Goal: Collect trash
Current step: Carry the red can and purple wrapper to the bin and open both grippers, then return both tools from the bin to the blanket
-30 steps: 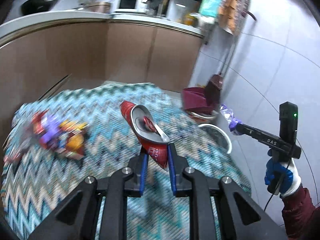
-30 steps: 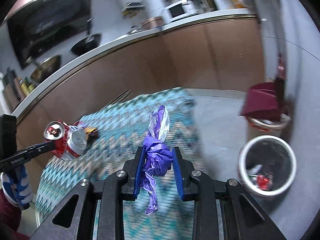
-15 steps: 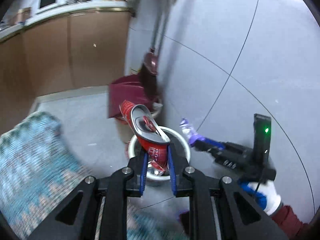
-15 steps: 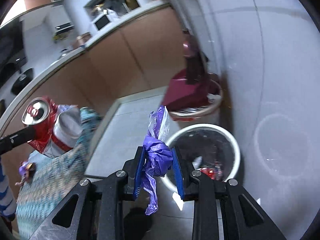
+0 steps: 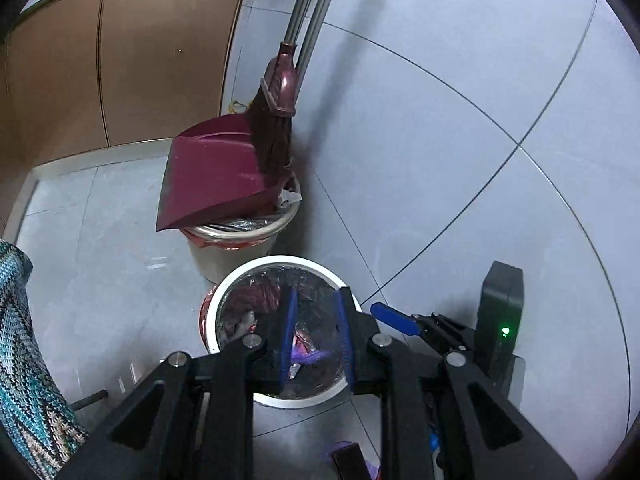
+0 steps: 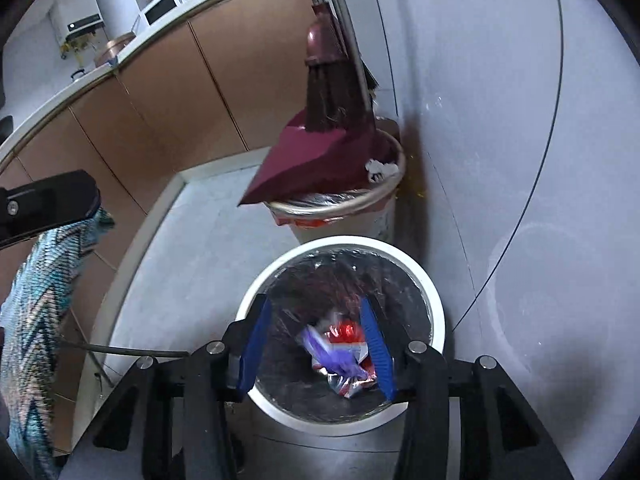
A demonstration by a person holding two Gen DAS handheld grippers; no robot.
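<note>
A white-rimmed trash bin [image 5: 224, 300] [image 6: 434, 308] with a clear liner stands on the grey floor by the wall. My left gripper [image 5: 314, 336] is open and empty above its rim. My right gripper [image 6: 316, 344] is open and empty over the bin's mouth. The purple plastic wrapper [image 6: 340, 360] lies inside the bin on top of the red can [image 6: 346, 330] and other trash. In the left wrist view a bit of purple wrapper [image 5: 308, 356] shows between my fingers, down in the bin. The right gripper [image 5: 404, 322] shows at the bin's right side.
A second bin [image 5: 240, 240] [image 6: 376, 216] stands behind, with a maroon dustpan [image 5: 212, 176] [image 6: 316, 160] and broom [image 5: 276, 120] [image 6: 332, 92] on it. Brown cabinets [image 5: 120, 60] run along the back. The zigzag-cloth table edge [image 5: 20, 340] [image 6: 36, 300] is at left. The tiled wall [image 5: 480, 120] is at right.
Both grippers swung from the table to over the white bin and opened. The red can and the purple wrapper dropped into the bin.
</note>
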